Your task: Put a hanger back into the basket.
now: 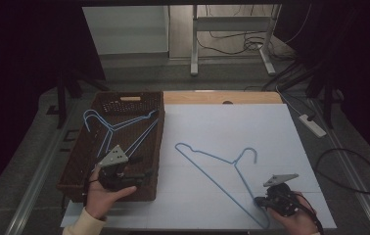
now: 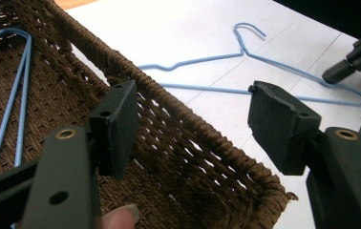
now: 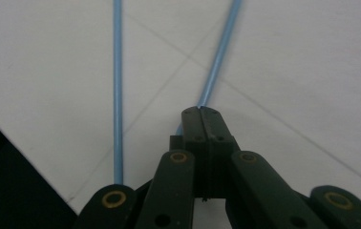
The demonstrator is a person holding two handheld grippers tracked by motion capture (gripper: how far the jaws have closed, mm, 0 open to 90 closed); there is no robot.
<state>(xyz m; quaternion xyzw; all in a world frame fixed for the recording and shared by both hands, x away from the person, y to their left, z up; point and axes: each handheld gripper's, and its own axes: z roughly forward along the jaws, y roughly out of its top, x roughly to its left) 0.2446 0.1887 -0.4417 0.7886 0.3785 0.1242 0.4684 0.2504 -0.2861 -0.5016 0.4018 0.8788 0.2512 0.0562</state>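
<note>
The right gripper had its jaws pressed together on the wire of a blue hanger that lay on the white sheet. In the right gripper view the jaw tips met on one wire, which ran on ahead of them, while the hanger's other wire passed to their left and came back beside the gripper. The grip sat at the narrow end where those two wires meet, probably because that corner is the part nearest the person and gives a firm hold for dragging or lifting the whole frame. The hook lay ahead of the gripper, flat on the sheet.

The left gripper stood wide and held nothing. Its jaws straddled the wall of a wicker basket: one pad hung over the inside, the other over the sheet beyond the rim. A second hanger lay inside the basket, ahead and to the left of that gripper. So it seemed that hangers were being gathered there, and that this hand waited at the rim, either to steady the basket or to receive the frame as it crossed. A fingertip showed just below the jaws.
</note>
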